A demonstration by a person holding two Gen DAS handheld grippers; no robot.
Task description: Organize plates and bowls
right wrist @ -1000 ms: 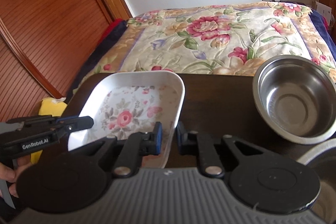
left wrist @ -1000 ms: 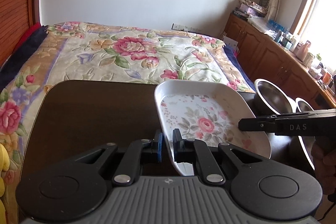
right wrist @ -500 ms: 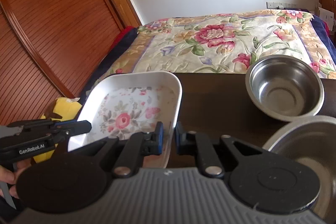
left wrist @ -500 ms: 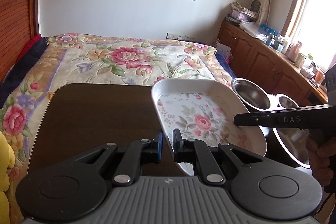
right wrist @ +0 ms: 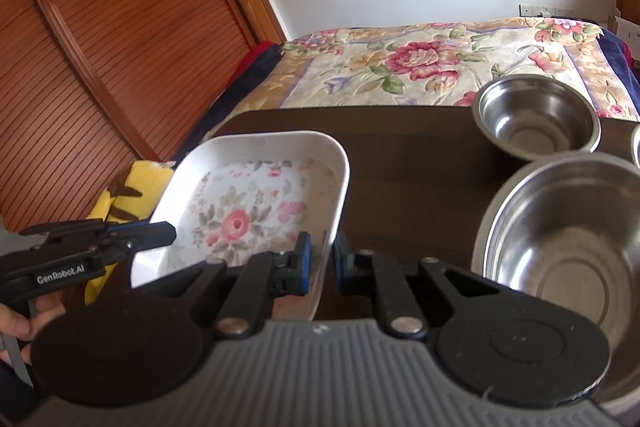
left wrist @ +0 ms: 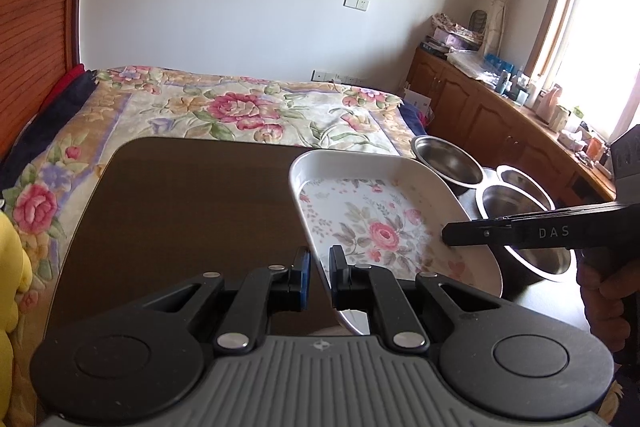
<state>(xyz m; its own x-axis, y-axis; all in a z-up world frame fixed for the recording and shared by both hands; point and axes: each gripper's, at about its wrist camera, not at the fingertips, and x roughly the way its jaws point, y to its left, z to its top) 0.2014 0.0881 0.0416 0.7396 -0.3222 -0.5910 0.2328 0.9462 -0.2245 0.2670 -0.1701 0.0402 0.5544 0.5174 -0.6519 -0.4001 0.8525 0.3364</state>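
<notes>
— Fingers first: how did the left gripper (left wrist: 319,269) sit?

— Nearly closed, its two black fingers pinched on the left rim of the floral plate (left wrist: 376,223), one finger inside the rim and one outside. The right gripper (right wrist: 321,267) matched it on the opposite rim, jaws drawn in to a narrow gap with the white edge clamped between them.

— And the plate, relative to the dark table (left wrist: 192,195)?

— It was held above the table, tilted, its far end over the table's right half. Whether the near end touched the wood, I could not tell.

— What else stood by the plate?

— Three steel bowls to its right. The small bowl (right wrist: 536,117) sat beyond the plate toward the bed, well apart from it. The large bowl (right wrist: 568,251) sat just right of the plate, beside the right gripper. Another bowl (left wrist: 524,183) showed partly behind the large one in the left wrist view.

— Anything past the plate's left side?

— A yellow plush toy (right wrist: 128,191) lay off the table's edge, beyond the plate's left rim. The flowered bedspread (left wrist: 224,107) spread out behind the table.
</notes>
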